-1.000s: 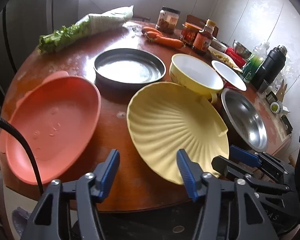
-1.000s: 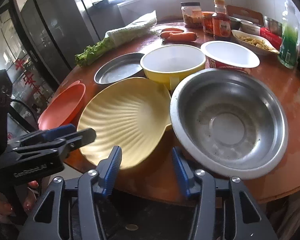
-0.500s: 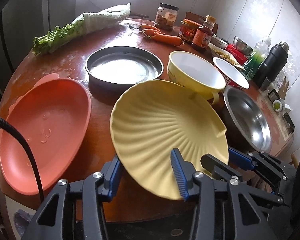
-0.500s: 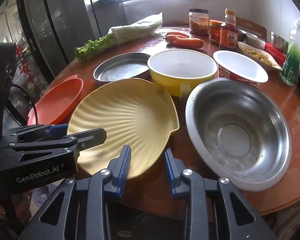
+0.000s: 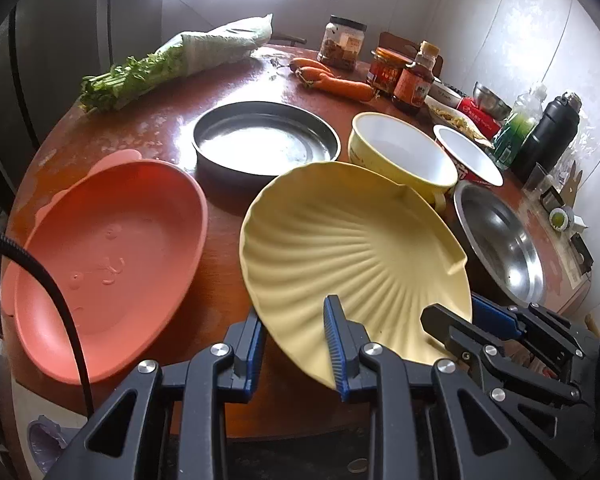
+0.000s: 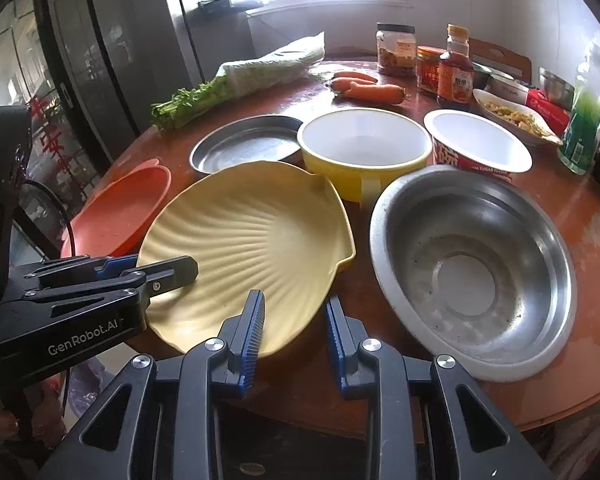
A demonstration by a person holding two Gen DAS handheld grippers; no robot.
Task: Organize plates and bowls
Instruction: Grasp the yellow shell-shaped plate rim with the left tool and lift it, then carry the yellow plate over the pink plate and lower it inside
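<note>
At the near edge of the round reddish-brown table (image 5: 228,248), both grippers clamp the rim of the pale yellow shell-shaped ribbed plate (image 5: 352,252). The left gripper (image 5: 294,340) is clenched on the plate's near-left rim, one pad above and one below. The right gripper (image 6: 294,330), whose jaws have just been closing, pinches the near-right rim. The plate's fan ribs run away from the grippers toward its notched far corner, and it seems tilted off the table. To its left, just beside it, lies the coral oval plastic plate (image 5: 104,252), nearer the left hand and a likely stacking spot. To its right sits the stainless steel bowl (image 6: 472,268). Farther back stand the dark round metal pan (image 5: 266,140) and the yellow bowl with white inside (image 6: 364,148).
</note>
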